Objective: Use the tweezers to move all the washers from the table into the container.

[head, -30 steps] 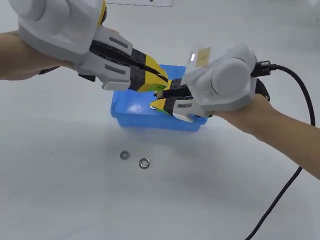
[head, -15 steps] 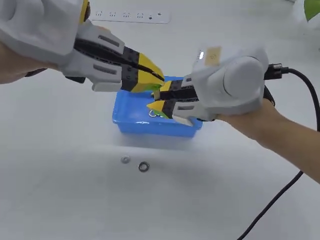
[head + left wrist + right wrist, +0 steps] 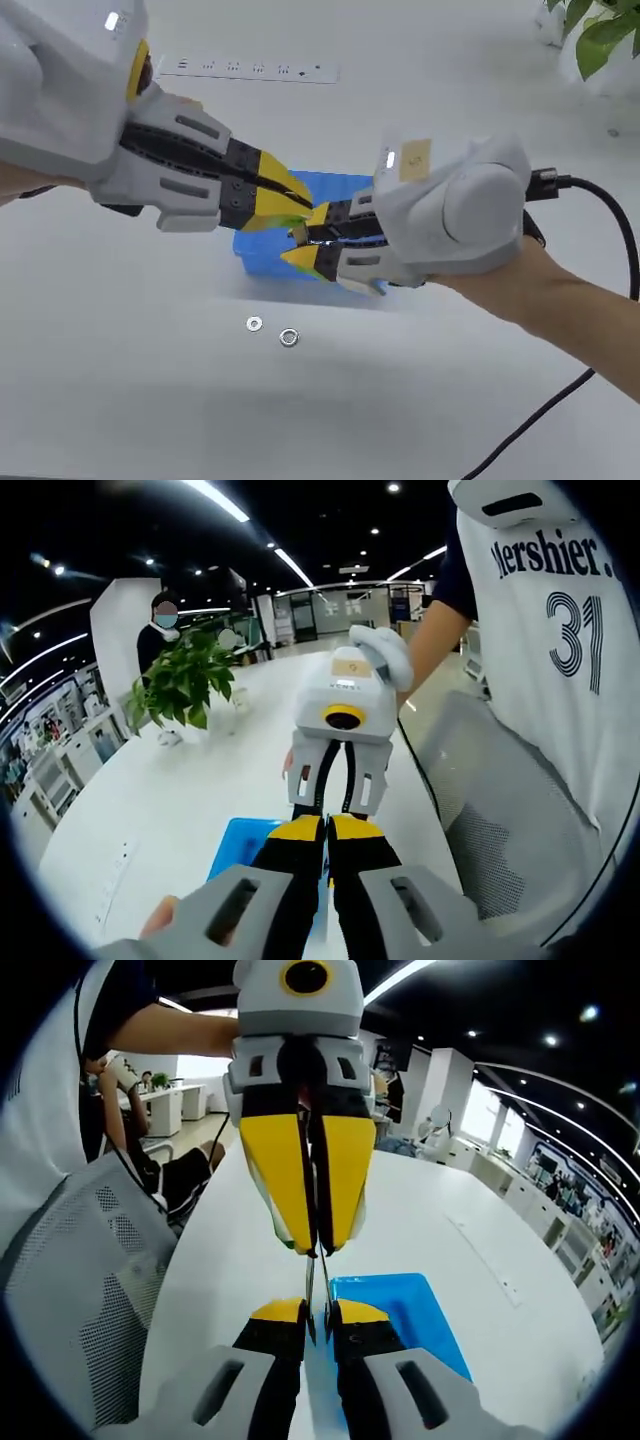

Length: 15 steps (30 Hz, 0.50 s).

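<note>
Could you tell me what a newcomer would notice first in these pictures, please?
The left hand-held gripper and right hand-held gripper, white with yellow tips, meet nose to nose over a blue container at the centre of the head view, with thin tweezers between their tips. Two small washers lie on the white table in front of the container.
</note>
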Each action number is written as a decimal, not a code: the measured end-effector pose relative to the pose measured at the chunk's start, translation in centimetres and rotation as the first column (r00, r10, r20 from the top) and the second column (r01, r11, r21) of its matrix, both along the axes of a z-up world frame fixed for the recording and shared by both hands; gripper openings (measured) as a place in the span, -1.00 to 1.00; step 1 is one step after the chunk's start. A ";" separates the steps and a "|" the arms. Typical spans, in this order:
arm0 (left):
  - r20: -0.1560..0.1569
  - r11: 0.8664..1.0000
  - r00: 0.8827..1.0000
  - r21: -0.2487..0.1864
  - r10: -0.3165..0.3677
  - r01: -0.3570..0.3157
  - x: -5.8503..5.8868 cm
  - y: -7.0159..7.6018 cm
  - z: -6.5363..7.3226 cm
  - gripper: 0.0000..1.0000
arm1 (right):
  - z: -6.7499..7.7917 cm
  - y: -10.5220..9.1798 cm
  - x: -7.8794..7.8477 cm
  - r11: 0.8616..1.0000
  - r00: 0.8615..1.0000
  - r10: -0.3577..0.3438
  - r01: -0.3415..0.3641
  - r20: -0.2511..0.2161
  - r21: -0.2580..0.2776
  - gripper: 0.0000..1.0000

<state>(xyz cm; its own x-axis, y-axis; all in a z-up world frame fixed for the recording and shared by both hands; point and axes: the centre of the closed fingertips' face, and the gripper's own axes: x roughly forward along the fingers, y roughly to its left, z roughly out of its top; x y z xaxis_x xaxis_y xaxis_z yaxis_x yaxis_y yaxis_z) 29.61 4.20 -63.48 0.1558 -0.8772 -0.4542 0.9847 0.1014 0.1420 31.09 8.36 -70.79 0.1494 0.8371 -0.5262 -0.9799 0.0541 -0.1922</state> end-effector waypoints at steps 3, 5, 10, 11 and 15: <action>-0.003 1.000 1.000 0.005 -0.002 0.002 -1.0 0.0 -0.3 -0.90 | -0.3 0.1 -0.9 1.000 1.000 0.007 -0.007 -0.007 -0.004 -0.77; -0.014 1.000 1.000 0.005 0.002 -0.002 -1.7 0.1 -0.6 -0.90 | -0.7 0.2 -1.6 1.000 1.000 0.014 -0.014 -0.011 -0.009 -0.77; -0.052 1.000 0.998 0.000 0.021 -0.021 -2.7 0.5 -1.5 -0.90 | -1.7 0.4 -3.0 0.999 0.999 0.033 -0.033 -0.026 -0.025 -0.77; -0.053 1.000 0.998 0.005 0.020 -0.020 -2.9 0.5 -1.7 -0.90 | -1.9 0.5 -3.3 0.999 0.999 0.037 -0.038 -0.027 -0.029 -0.77; -0.066 1.000 0.998 0.015 0.022 -0.021 -3.5 0.7 -2.3 -0.90 | -2.6 0.7 -4.1 0.998 0.998 0.045 -0.046 -0.040 -0.031 -0.77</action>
<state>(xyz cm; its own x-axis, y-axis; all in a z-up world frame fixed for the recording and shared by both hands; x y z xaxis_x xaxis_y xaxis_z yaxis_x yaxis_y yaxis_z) 26.09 4.90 -65.76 0.1438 -0.8675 -0.4762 0.9896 0.1214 0.0778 27.04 9.03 -73.35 0.0901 0.8253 -0.5574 -0.9880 0.0036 -0.1543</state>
